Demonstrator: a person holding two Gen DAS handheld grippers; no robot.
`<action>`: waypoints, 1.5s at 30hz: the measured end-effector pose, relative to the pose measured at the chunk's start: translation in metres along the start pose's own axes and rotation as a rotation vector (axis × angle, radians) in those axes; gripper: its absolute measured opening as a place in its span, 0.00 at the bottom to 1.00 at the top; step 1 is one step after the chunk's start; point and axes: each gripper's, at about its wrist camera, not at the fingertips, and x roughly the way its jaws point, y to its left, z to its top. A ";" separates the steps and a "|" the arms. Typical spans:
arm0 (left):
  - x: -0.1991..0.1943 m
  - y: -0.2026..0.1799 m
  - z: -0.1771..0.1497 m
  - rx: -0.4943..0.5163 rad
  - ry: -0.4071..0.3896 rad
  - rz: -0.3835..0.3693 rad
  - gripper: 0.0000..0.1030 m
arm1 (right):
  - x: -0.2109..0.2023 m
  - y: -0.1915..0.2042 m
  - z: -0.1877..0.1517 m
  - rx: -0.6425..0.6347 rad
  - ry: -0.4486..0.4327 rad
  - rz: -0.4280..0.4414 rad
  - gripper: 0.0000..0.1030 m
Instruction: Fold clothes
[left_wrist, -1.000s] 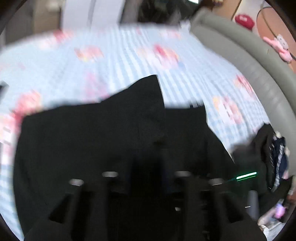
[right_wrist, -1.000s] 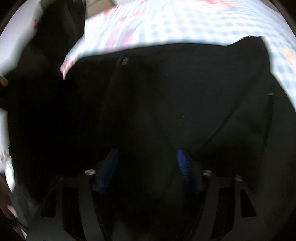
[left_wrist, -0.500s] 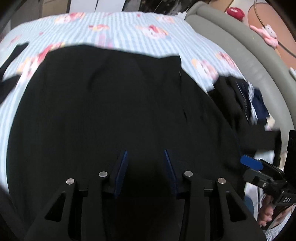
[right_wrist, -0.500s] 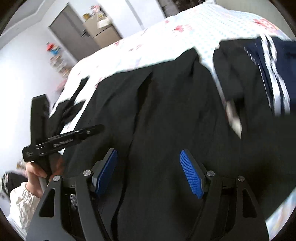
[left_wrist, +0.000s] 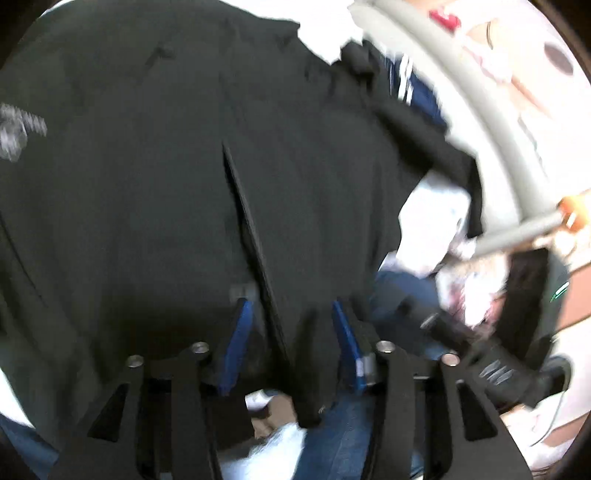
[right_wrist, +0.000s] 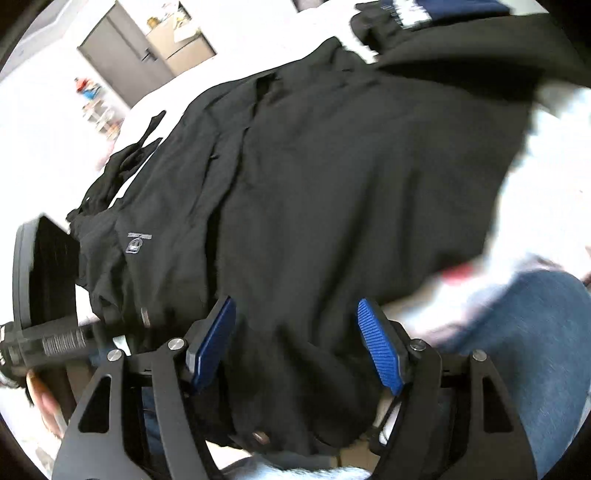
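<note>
We see the black garment (right_wrist: 332, 184) spread over the bed (right_wrist: 546, 206), its near edge hanging between both sets of pads. The left gripper (left_wrist: 291, 325) has just been opening and stands open around the cloth. The right gripper (right_wrist: 295, 332) stands open around the hem

A pale, overexposed bed sheet (right_wrist: 546, 155) is covering the bed; its print is not legible. A large black fabric garment with a small grey chest logo (right_wrist: 332, 184) is lying spread across most of it. A navy garment with white stripes (left_wrist: 413, 88) is lying bunched at the far edge. A grey padded bed rim (left_wrist: 491, 122) is curving along one side.
</note>
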 end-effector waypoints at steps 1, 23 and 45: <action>0.010 -0.002 -0.006 0.000 0.025 0.020 0.51 | -0.002 -0.004 -0.003 0.011 -0.007 -0.010 0.69; 0.026 -0.006 -0.030 -0.018 0.124 0.242 0.21 | 0.032 -0.015 -0.053 -0.029 0.185 -0.006 0.62; 0.032 -0.030 0.035 0.044 -0.071 0.290 0.44 | 0.043 -0.036 0.000 -0.053 0.092 -0.044 0.75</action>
